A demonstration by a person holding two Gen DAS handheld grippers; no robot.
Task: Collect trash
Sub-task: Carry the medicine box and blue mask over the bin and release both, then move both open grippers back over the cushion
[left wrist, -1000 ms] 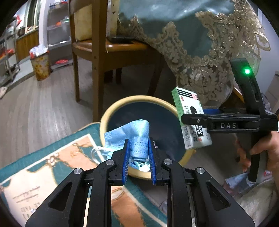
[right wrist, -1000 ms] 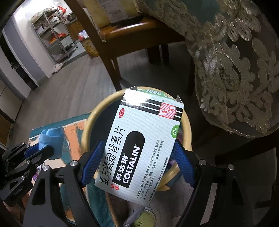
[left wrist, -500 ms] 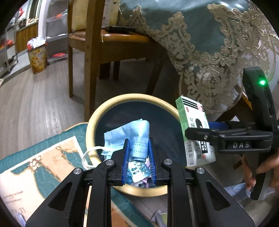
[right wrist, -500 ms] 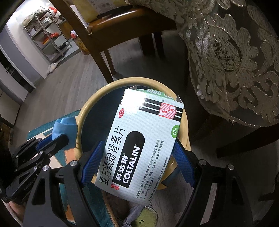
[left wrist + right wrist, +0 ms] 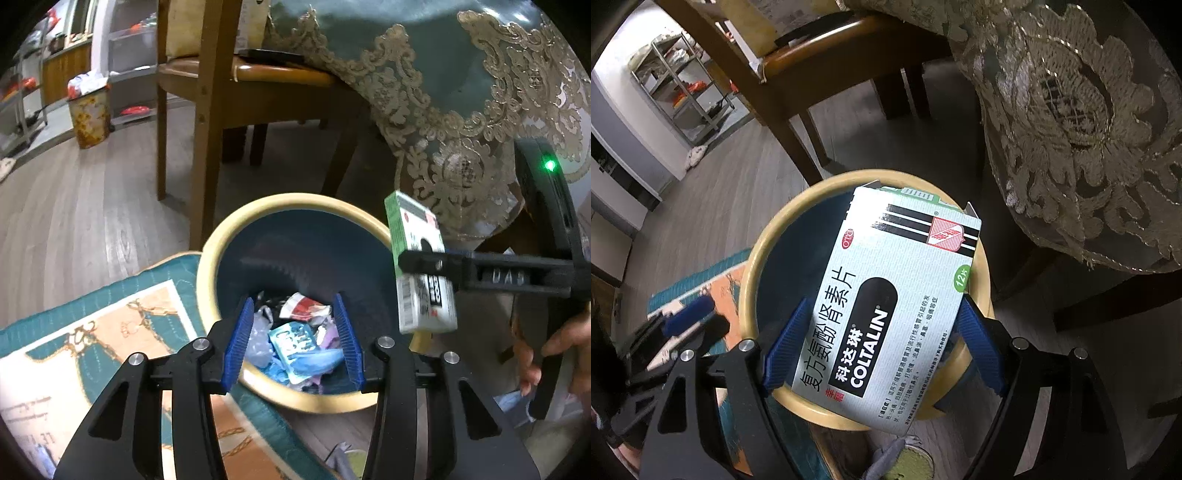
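Wood floor (image 5: 746, 206), medicine box (image 5: 897, 306) between right hand-held gripper (image 5: 882, 347) pads

Colours and patterns, bin scene

Bin (image 5: 221, 254) had yellow rim, dark blue inside; medicine box (image 5: 897, 295) white with black stripes, green edge; rug (image 5: 110, 332) teal and orange; tablecloth (image 5: 443, 74) teal, gold lace.

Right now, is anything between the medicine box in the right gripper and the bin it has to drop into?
Nothing visible. The medicine box hangs over the bin, clamped in the right gripper. The left gripper, open and empty, is at the near rim, off to the side.
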